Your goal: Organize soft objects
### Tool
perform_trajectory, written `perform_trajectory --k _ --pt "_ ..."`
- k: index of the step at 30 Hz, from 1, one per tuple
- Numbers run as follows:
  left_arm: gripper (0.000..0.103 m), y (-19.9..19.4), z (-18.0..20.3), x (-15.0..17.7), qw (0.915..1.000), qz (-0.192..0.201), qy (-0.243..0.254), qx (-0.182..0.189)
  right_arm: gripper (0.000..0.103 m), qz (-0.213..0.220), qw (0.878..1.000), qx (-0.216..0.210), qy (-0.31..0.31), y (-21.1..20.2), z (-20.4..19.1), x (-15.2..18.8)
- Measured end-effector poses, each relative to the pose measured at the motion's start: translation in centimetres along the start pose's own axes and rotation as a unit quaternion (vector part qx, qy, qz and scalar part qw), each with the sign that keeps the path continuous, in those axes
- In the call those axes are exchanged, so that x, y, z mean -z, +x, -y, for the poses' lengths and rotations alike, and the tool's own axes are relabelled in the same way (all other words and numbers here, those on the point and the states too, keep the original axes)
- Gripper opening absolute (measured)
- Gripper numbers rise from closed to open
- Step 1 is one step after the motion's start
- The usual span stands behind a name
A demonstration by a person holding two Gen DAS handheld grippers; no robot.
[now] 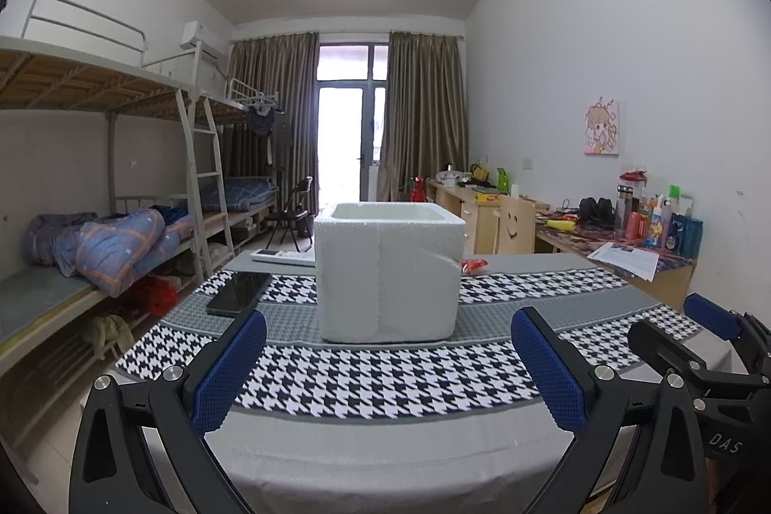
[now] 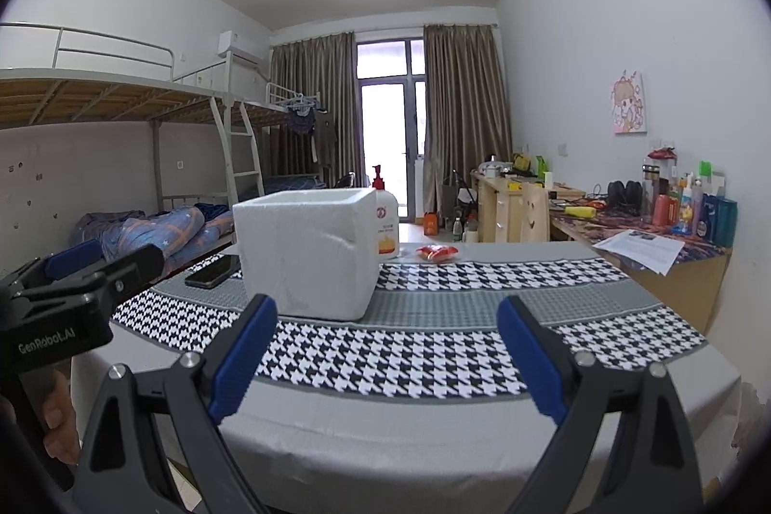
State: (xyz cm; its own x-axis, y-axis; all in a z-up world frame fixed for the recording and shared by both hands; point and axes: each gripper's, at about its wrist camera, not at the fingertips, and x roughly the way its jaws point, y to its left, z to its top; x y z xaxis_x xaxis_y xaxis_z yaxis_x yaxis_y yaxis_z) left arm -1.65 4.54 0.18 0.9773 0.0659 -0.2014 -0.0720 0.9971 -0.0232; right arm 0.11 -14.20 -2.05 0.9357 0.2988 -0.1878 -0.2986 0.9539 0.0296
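Note:
A white foam box (image 1: 388, 270) (image 2: 308, 251) stands open-topped on the table's houndstooth cloth (image 1: 385, 379) (image 2: 395, 362). Behind it to the right lies a small red soft packet (image 1: 474, 266) (image 2: 437, 253). My left gripper (image 1: 388, 362) hovers over the near part of the table, facing the box, open and holding nothing. My right gripper (image 2: 388, 348) is also open with nothing in it, at the box's front right. Each view shows the other gripper at its edge: the right gripper (image 1: 713, 321) and the left gripper (image 2: 72, 263). What is inside the box is hidden.
A black phone (image 1: 239, 292) (image 2: 212, 270) lies left of the box, a white remote (image 1: 284, 257) behind it. A lotion pump bottle (image 2: 385, 220) stands behind the box. Bunk beds (image 1: 96, 186) run along the left wall, cluttered desks (image 1: 626, 244) along the right.

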Motion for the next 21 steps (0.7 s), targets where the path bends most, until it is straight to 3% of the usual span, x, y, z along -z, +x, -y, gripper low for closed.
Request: perform_trajectory --k 21 --pt "0.102 0.27 -0.38 0.41 0.9998 -0.01 0.005 -0.019 0.095 -0.008 1.0 -0.014 -0.013 0.55 -0.3 0.2"
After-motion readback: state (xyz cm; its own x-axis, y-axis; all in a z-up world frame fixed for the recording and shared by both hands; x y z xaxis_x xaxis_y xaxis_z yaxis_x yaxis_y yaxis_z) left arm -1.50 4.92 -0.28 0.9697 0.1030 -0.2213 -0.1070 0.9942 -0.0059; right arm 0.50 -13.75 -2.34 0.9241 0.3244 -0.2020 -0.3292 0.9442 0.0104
